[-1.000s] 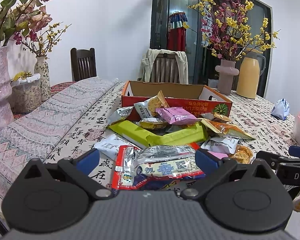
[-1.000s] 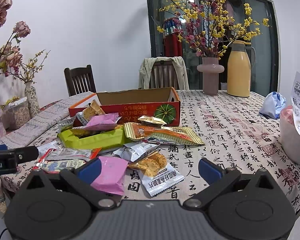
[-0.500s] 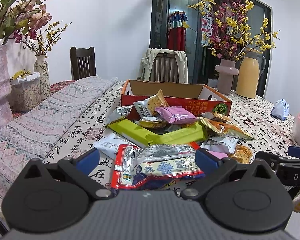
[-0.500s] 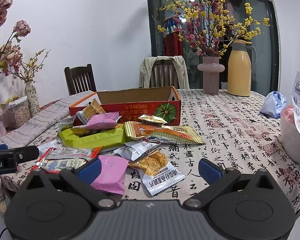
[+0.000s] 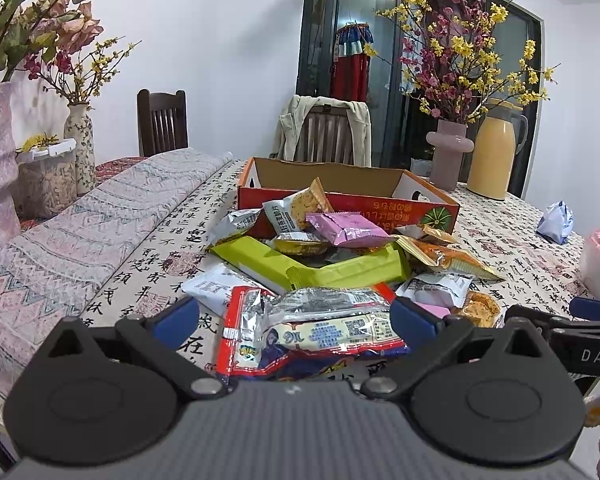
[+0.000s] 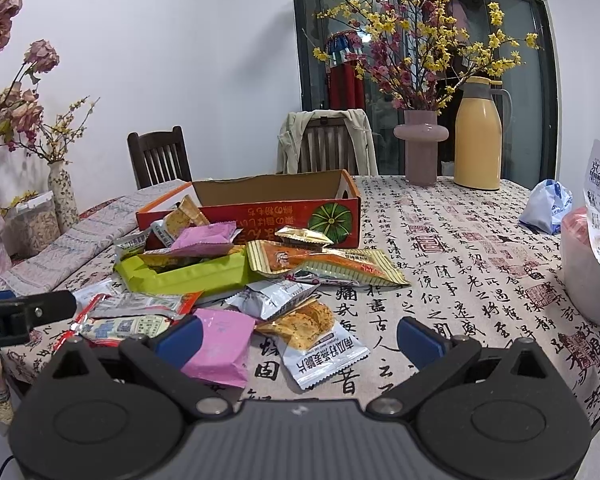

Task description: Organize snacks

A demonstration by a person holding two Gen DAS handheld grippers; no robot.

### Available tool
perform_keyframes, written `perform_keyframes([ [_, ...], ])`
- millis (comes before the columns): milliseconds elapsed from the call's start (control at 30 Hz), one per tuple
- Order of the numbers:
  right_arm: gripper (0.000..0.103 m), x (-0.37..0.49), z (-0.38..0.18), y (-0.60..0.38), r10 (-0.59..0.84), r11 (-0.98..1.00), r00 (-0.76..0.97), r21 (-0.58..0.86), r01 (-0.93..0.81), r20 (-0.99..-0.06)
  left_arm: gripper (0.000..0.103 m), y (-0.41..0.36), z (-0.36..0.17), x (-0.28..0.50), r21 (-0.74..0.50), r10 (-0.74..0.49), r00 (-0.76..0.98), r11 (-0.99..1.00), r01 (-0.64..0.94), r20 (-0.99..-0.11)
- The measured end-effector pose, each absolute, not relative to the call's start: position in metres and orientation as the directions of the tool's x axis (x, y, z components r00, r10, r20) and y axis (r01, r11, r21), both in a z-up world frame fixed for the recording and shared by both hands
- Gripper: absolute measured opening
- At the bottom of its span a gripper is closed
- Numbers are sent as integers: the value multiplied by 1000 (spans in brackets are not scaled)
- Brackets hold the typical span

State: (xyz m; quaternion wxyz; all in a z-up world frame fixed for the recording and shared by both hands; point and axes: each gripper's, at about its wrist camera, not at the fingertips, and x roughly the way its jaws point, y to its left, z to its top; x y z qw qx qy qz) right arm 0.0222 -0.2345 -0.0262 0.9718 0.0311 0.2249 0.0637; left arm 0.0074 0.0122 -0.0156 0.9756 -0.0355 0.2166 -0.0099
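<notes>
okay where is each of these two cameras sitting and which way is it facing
Left wrist: on the left gripper, low at the table's near edge, facing the snack pile and cardboard box; its open blue-tipped fingers show, the right gripper at right.
Right wrist: on the right gripper, facing the same pile from further right; its open fingers show, the left gripper at left.
Shared: box, green packet, yellow thermos.

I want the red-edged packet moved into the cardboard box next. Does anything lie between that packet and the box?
Yes. Between the red-edged packet and the cardboard box lie the green packs and other piled snacks, including a pink packet. It would have to be lifted over them.
</notes>
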Motion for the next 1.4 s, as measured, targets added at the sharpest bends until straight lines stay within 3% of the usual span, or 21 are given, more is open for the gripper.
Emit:
perform_keyframes([
  [300,103,24,-30,-234,150,988,887,87,-125,-436,103,12,-17,8,-84,-43,904,996,8,-425],
  [467,99,30,-35,-234,98,993,904,-23,-118,-416,103,13,-17,14,-82,-42,898,997,7,-438],
  [567,91,43,-42,-239,103,988,887,-56,-144,-451,103,13,-18,23,-87,-47,887,996,7,-460],
  [800,85,79,-60,-240,158,966,830,-90,-242,-535,103,5,-22,42,-98,-72,856,995,25,-512],
  [900,77,93,-63,-243,189,961,811,-64,-267,-554,103,4,-24,49,-112,-77,844,993,20,-531],
  [1000,58,100,-66,-245,232,953,793,-31,-301,-563,103,4,-26,56,-111,-62,833,994,1,-549],
  [1133,52,101,-67,-250,262,950,793,4,-311,-550,103,4,-30,64,-108,-45,818,994,-21,-573],
  [1233,42,99,-67,-256,262,957,807,37,-286,-530,103,5,-33,69,-106,-37,809,994,-31,-587],
  [1400,39,92,-64,-261,252,965,835,61,-256,-489,103,3,-38,75,-109,-33,798,993,-41,-602],
])
